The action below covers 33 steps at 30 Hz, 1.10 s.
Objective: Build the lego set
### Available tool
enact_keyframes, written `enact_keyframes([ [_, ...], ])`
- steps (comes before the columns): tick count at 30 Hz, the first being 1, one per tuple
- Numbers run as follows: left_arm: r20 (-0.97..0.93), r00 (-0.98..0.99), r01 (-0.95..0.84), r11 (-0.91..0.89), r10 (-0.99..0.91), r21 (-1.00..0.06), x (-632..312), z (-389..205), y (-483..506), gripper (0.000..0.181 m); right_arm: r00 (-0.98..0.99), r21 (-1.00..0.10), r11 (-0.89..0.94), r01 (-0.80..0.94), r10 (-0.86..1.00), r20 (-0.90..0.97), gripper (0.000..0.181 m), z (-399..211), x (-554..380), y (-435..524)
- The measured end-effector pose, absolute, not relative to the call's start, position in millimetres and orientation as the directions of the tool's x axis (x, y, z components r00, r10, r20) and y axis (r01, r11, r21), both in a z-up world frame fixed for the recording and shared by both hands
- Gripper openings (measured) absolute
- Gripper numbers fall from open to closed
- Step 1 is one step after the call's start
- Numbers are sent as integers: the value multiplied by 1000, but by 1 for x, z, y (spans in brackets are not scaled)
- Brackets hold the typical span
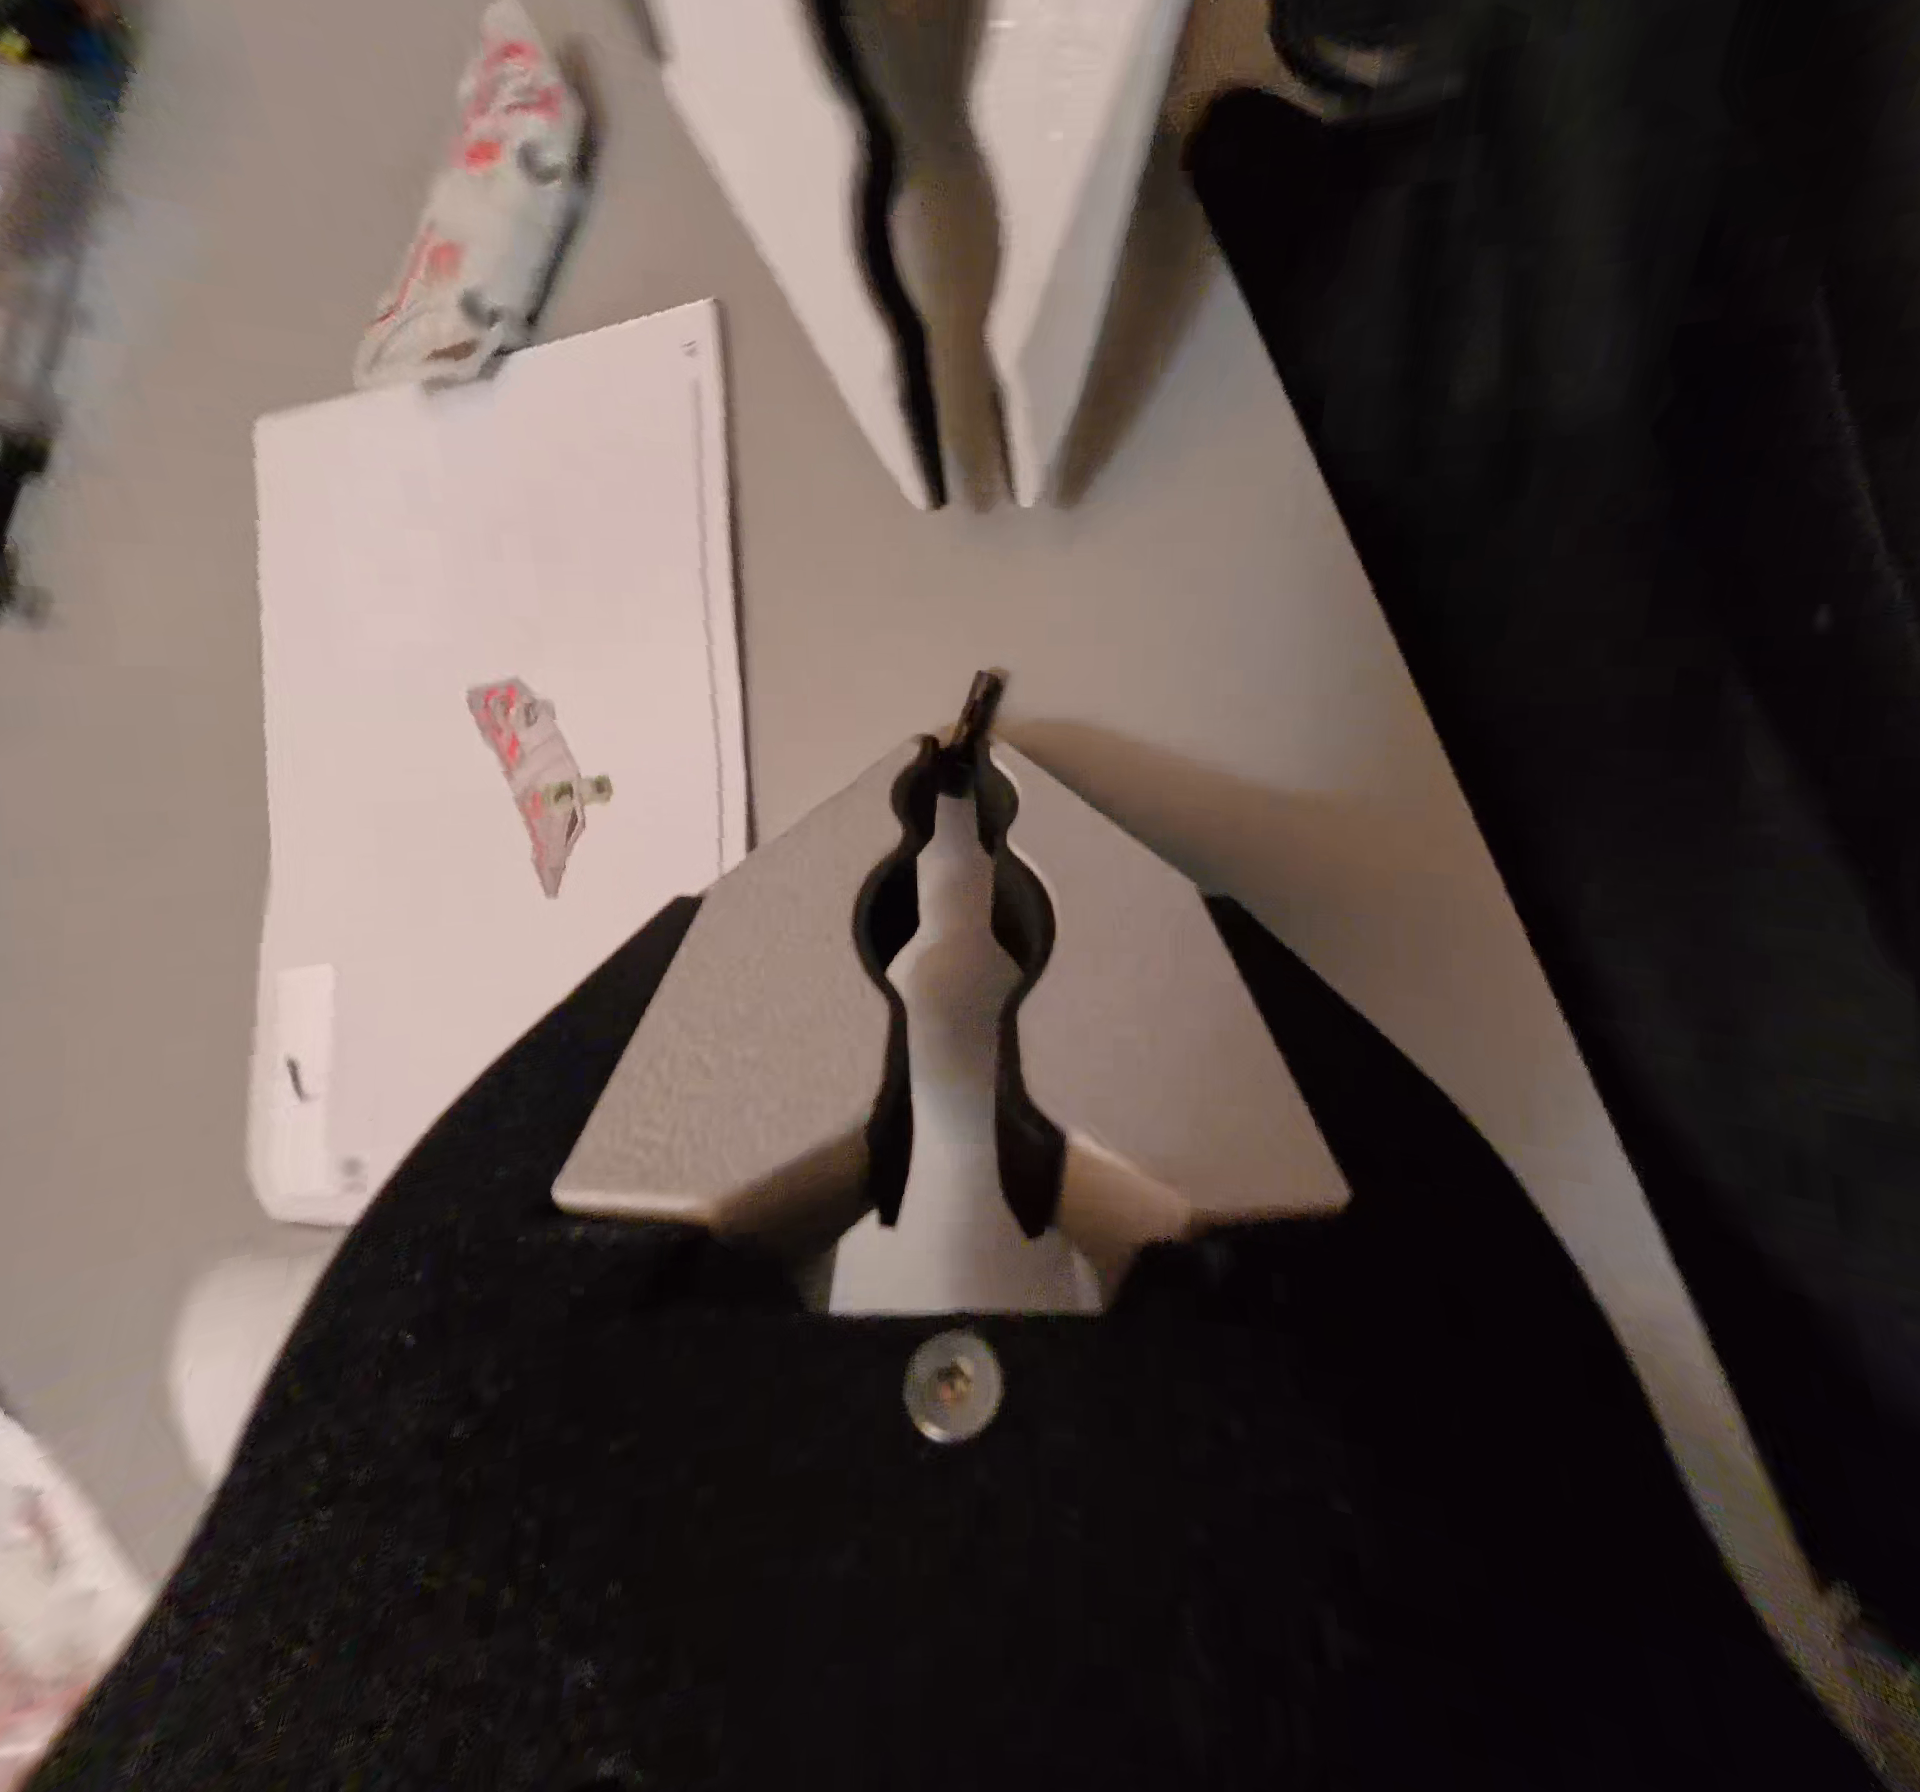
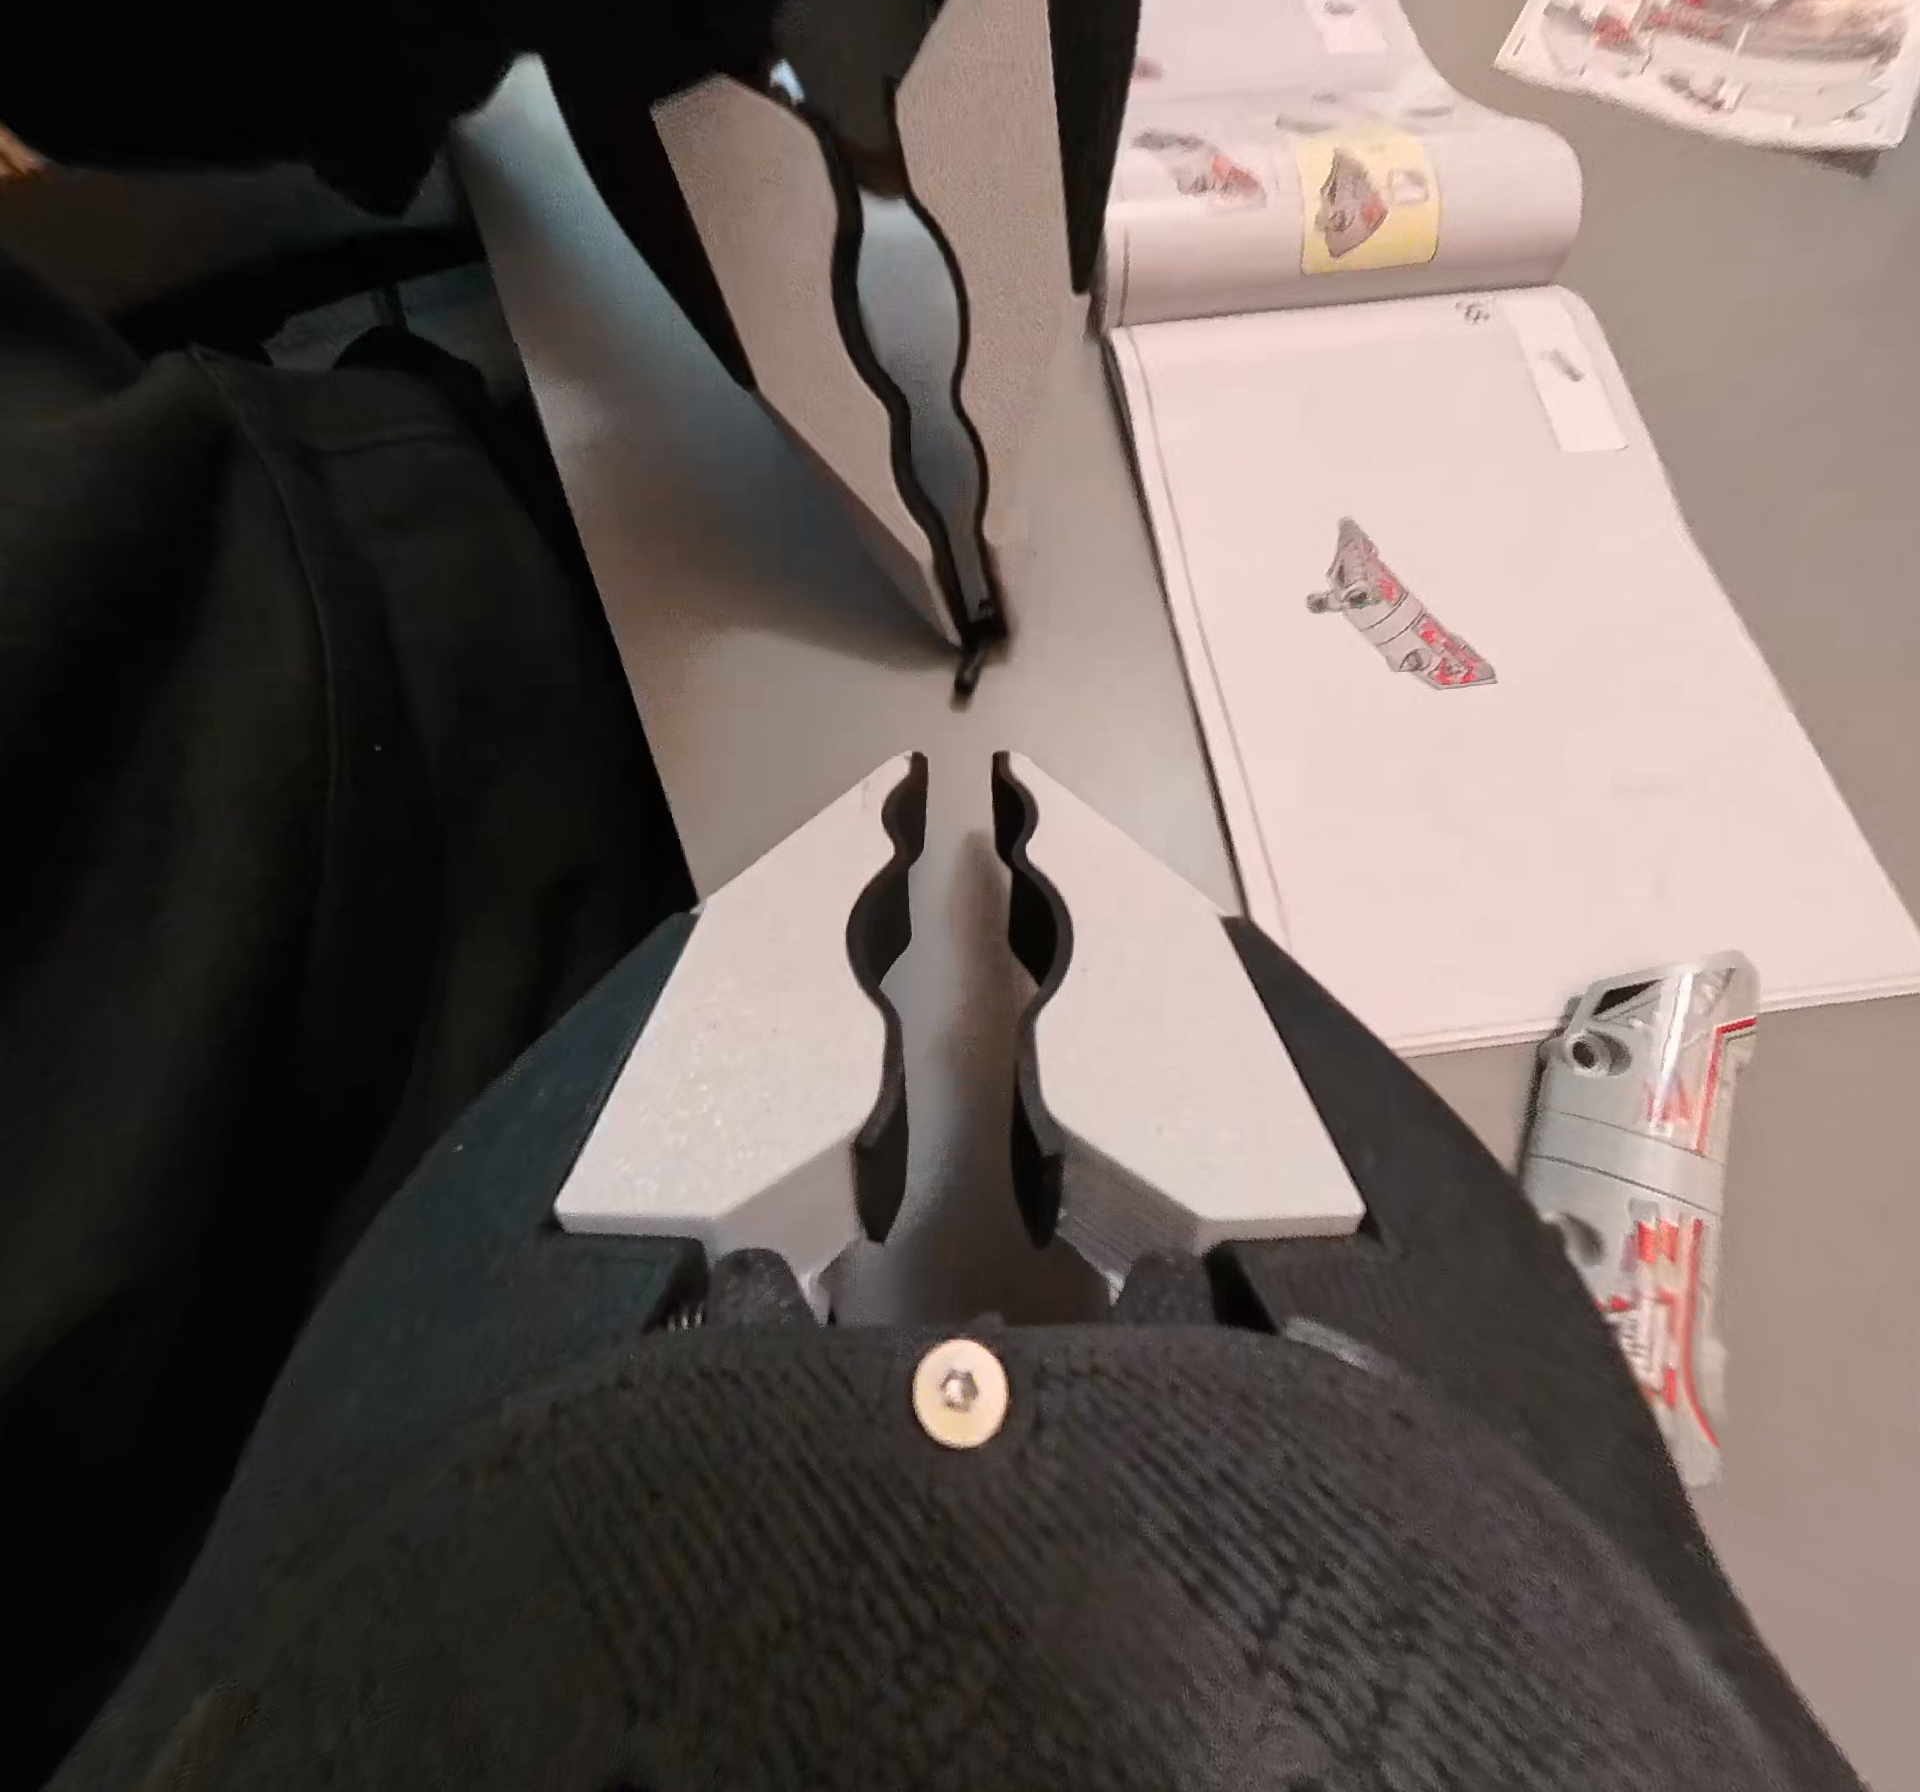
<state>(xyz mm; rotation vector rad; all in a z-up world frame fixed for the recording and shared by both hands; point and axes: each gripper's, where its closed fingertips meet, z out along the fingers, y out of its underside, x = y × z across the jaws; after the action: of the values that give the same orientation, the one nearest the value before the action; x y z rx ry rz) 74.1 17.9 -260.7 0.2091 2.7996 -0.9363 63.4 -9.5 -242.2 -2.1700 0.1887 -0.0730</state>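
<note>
My left gripper [image 1: 961,755] is shut on a small black lego pin [image 1: 980,703] that sticks out past its tips. In the right wrist view the left gripper [image 2: 977,625] comes in from the top with the black pin [image 2: 971,667] hanging from its tips. My right gripper [image 2: 958,763] is open a little and empty, its tips facing the pin a short way off. It shows from the top in the left wrist view [image 1: 977,495]. A grey and red lego assembly [image 2: 1652,1192] lies on the table to the right; it also shows in the left wrist view [image 1: 488,204].
An open white instruction booklet [image 2: 1507,682] lies on the grey table [image 2: 831,703], also in the left wrist view [image 1: 488,755]. A clear bag with lego parts [image 2: 1725,17] lies at the far right. A person's dark clothing [image 2: 260,703] fills the left side. My hands' fingertips stand some 4 cm from each other.
</note>
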Motion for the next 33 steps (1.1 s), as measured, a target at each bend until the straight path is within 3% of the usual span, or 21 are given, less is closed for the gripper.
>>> enact_keyframes([
  [1, -180, -984, 113, 765, -4, -634, 77, -258, 16, 3, 985, -835, -542, -92, -172, 3, 11, -239, 67, -9],
  [5, -43, -980, -81, 583, -196, -808, 80, -238, 3, 3, 981, -884, -467, -1, -172, 90, 11, -222, 73, -5],
  [10, 96, -958, -186, 332, -270, -925, 83, -208, -5, 3, 973, -958, -286, 0, -221, 66, 3, -192, 80, -5],
  [13, 99, -958, -169, 252, -269, -953, 83, -194, -7, 3, 973, -964, -265, -2, -225, 60, 10, -189, 81, -5],
  [15, 73, -964, -138, 247, -256, -959, 80, -191, -9, 3, 971, -967, -256, 9, -227, 69, 14, -187, 81, -5],
  [18, 14, -969, -84, 276, -248, -958, 77, -192, -12, 3, 977, -976, -218, 8, -208, 55, 3, -181, 77, -2],
  [24, -170, -951, 73, 345, -260, -936, 79, -192, -13, 4, 976, -978, -204, -48, -216, -3, 2, -182, 79, -3],
  [27, -327, -913, 199, 435, -242, -878, 80, -193, -13, 11, 972, -981, -156, -113, -222, -77, 2, -177, 81, -2],
  [30, -467, -851, 283, 537, -242, -795, 87, -194, -11, 4, 969, -978, -168, -122, -233, -81, 2, -179, 81, 1],
  [33, -487, -837, 283, 564, -250, -776, 89, -197, -11, 4, 966, -975, -196, -107, -251, -56, 2, -181, 83, 0],
])
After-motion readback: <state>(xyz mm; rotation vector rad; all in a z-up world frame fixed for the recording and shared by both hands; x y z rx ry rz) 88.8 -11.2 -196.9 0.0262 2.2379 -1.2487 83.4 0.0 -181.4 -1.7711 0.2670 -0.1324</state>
